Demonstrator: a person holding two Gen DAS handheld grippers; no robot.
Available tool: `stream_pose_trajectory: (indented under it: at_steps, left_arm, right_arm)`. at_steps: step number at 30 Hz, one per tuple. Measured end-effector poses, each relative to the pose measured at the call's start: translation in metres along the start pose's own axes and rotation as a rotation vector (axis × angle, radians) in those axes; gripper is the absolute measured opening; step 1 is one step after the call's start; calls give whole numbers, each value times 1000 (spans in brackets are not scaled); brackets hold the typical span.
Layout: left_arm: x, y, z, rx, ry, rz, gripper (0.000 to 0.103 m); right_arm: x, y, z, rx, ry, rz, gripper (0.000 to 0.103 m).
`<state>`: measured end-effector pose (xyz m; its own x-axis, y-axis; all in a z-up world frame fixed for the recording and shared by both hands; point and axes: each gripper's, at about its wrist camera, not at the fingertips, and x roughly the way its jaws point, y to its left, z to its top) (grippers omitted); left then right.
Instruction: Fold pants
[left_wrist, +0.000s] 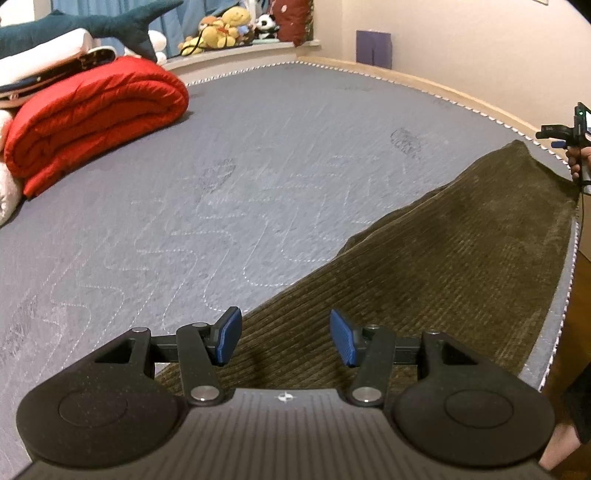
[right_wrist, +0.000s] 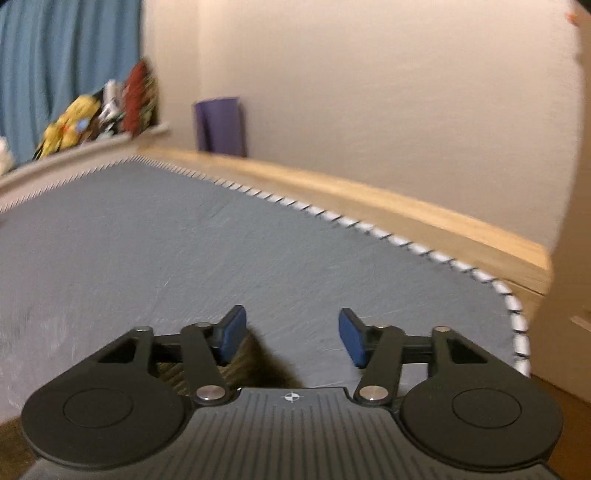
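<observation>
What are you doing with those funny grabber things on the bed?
A person holds a grabber in each hand to fold the brown corduroy pants lying on the grey mattress. The left gripper and right gripper are both open over the pants, gripping nothing. A folded red blanket sits farther back.

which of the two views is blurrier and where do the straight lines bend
Right wrist view: motion-blurred, smearing the plush toys and mattress stitching; only the right gripper stays crisp. Left wrist view: sharp, corduroy ribs on the pants readable. Both: fisheye bows the bed frame rail and darkens the corners.
</observation>
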<state>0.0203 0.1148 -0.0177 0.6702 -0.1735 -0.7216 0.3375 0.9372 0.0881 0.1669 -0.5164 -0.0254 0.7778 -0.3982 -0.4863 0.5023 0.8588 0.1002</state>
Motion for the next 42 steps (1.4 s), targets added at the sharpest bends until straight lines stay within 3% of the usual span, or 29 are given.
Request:
stream_pose_trajectory:
  at_steps: [5,9,16,20,22,24,28,36,37,39,42]
  left_arm:
    - [-17,-10,2,25,-40,-23,59]
    - [-29,-22,5,43,-75,-50,59]
    - [-33,-35,6,68,-97,-37,60]
    - [-29,-32,2,65,-83,-11,60]
    - [-28,-29,0,65,-78,1,60]
    - [-28,-26,-2,57,-74,10,60]
    - [-29,-18,-5,38,-66,24,60]
    - [-26,-18,-7,56,-55,29,60]
    - [-26,-19,-8,60,-55,29,60]
    - [-26,-19,-8,63,-57,30,60]
    - [-28,-19,-7,58,-63,30,60]
  right_arm:
    - [-29,-58,-4,196,83,-2,64]
    - [-40,-101,-27,347,200,61,66]
    - [-33,-128,-63,488,388,215,72]
    - [-36,-127,-65,539,375,222,71]
    - [-37,-122,-65,517,379,183,56]
    - [-37,-116,-63,480,380,142,49]
    - [-43,-114,-60,504,369,151,49]
    - [-37,-104,-60,514,431,193,51]
    - [-37,-105,-60,532,431,188,45]
    - [-36,-110,-60,599,430,187,18]
    - [-47,-106,-52,637,380,178,15]
